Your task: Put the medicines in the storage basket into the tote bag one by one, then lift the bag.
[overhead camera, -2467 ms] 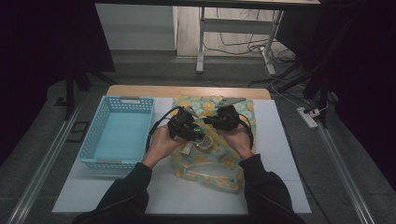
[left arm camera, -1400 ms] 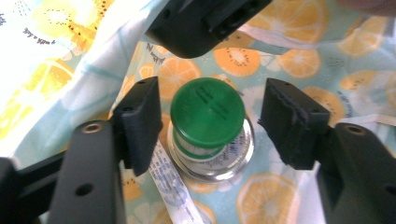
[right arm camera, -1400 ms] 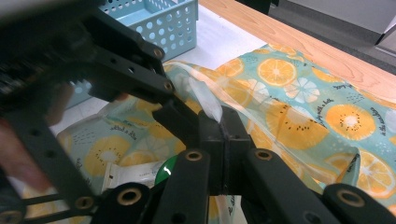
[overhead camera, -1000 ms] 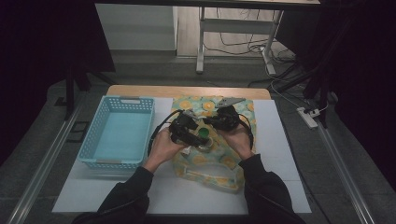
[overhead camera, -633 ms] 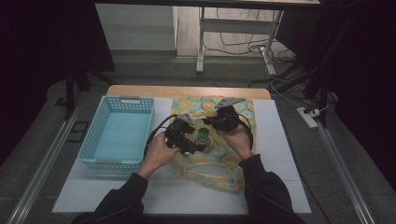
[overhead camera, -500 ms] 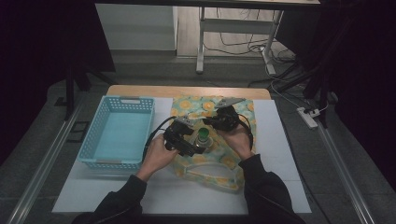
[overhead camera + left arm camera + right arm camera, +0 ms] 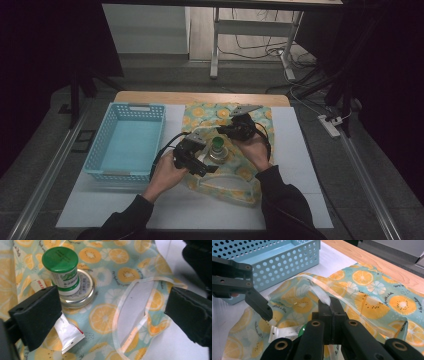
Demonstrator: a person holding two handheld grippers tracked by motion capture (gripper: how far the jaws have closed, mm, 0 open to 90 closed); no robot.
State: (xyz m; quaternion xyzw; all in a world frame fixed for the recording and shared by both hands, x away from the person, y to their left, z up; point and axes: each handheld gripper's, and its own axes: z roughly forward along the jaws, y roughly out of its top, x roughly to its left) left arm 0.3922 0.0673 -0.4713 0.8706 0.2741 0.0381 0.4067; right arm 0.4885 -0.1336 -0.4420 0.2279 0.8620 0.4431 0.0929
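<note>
Toward the table's back edge, the bag lies beside the basket. Between the left gripper's jaws, just spread wide and empty, stands a green-capped bottle. The right gripper, clamped shut, pinches the bag's handle; pulling could topple the bottle.

Bag: teal-and-yellow print, orange and kiwi slices, clear handle. Small bottle: green cap, white label with green leaf print. Round lid under it: silvery, barcode. Sachet: white, red edge. Basket: light blue, perforated. Gripper pads: black. Table mat: white; wooden edge.
</note>
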